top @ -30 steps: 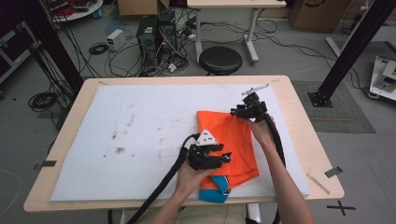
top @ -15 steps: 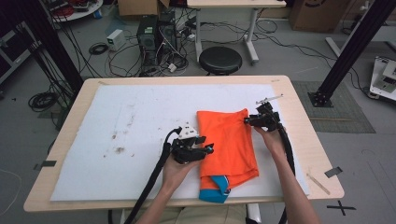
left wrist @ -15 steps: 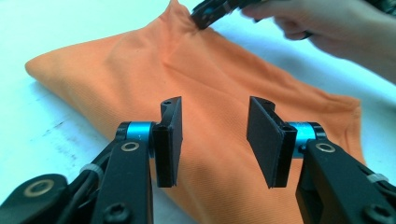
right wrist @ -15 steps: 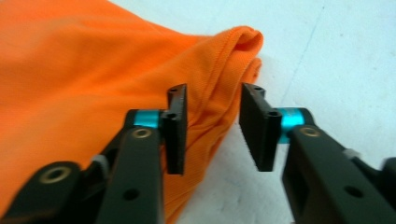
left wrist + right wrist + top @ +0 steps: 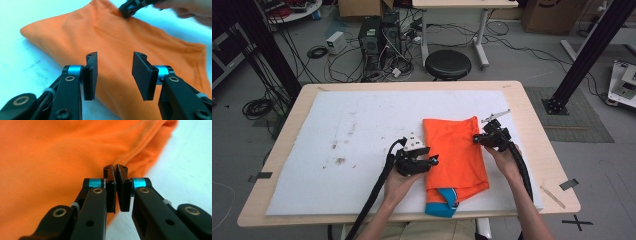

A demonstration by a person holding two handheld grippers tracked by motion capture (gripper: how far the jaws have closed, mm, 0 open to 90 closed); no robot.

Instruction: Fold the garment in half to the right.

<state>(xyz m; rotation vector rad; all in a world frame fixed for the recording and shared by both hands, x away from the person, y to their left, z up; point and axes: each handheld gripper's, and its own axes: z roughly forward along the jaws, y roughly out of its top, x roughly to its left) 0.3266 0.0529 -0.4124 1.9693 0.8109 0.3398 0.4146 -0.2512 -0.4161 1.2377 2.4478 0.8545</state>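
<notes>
We see a folded orange shirt [image 5: 456, 152] lying flat on the white mat [image 5: 362, 130] that covers the table [image 5: 532, 115], right of the middle and toward the near edge. A blue part [image 5: 441, 202] of it sticks out from under the orange cloth at the near end.

Our right gripper [image 5: 476, 139] sits at the shirt's right edge, near the far corner. In the right gripper view, its jaws [image 5: 115, 171] are pressed together, and the tips lie against the folded seam; we cannot tell whether any cloth is caught between them.

Our left gripper [image 5: 432, 161] is at the shirt's left edge, about halfway along it. In the left gripper view, it [image 5: 114, 60] stands wide apart with nothing between the jaws, just above the orange cloth [image 5: 130, 45], and the right gripper [image 5: 130, 7] shows farther off at the opposite edge.

Beyond the table, a black stool [image 5: 448, 64] stands on the floor among cables.
</notes>
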